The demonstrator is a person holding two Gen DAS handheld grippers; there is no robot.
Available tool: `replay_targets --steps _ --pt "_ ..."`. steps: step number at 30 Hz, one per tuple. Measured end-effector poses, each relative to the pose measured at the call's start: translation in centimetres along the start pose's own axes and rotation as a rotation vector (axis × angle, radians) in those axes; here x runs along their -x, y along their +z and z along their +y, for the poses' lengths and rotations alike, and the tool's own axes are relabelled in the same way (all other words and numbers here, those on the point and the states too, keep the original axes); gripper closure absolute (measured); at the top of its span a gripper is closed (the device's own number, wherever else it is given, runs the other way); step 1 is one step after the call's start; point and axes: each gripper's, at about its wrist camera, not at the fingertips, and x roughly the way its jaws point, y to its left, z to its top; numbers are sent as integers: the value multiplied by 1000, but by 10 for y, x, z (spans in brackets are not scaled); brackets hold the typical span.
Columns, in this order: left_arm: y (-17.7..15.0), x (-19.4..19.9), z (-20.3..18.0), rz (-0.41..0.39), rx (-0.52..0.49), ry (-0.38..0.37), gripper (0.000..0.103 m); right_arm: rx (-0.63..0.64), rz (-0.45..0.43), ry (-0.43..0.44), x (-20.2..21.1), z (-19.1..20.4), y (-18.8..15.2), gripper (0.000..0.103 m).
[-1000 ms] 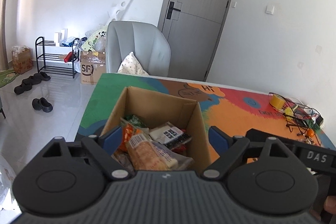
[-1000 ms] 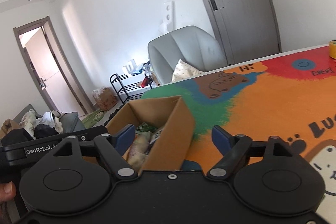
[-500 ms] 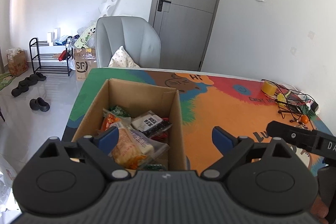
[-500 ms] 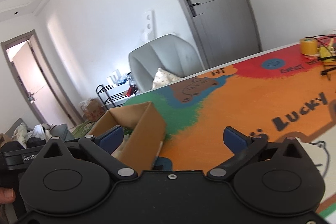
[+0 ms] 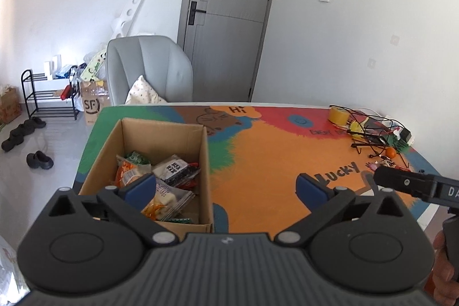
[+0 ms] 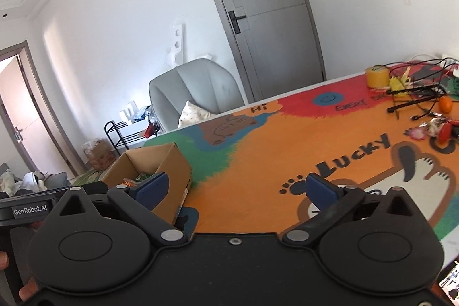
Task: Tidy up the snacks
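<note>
An open cardboard box [image 5: 189, 139] stands near the left edge of the colourful table mat [image 5: 272, 151]. Several snack packets [image 5: 169, 177] lie inside it. My left gripper [image 5: 226, 188] is open and empty, held above the box's near right corner. My right gripper [image 6: 235, 189] is open and empty, to the right of the box [image 6: 172, 162] over the orange part of the mat [image 6: 272, 151]. The right gripper's body shows at the right edge of the left wrist view [image 5: 416, 182].
A yellow tape roll [image 5: 338, 114], tangled cables [image 5: 373, 134], a small orange ball [image 6: 446, 104] and small trinkets [image 6: 436, 129] lie at the table's far right. A grey chair [image 5: 149, 70] stands behind the table. A shoe rack [image 5: 43, 93] and shoes stand on the floor left.
Both grippers have pulled back and swung right, away from the box. The box now sits further left in both views. Both stay open and empty.
</note>
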Motion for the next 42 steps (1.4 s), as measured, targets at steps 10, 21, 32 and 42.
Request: replay_targets --steps 10,21,32,42 --pt "0 23 -10 -25 -50 -2 0 -5 -43 -13 28 5 1 0" --pt "-10 40 2 -27 -78 15 0 56 -4 -8 26 26 -17 0" --pt "-19 31 21 10 -73 55 0 87 0 -32 25 34 -21 0" --pt "-22 34 17 9 -90 37 0 84 6 -30 25 34 -21 0"
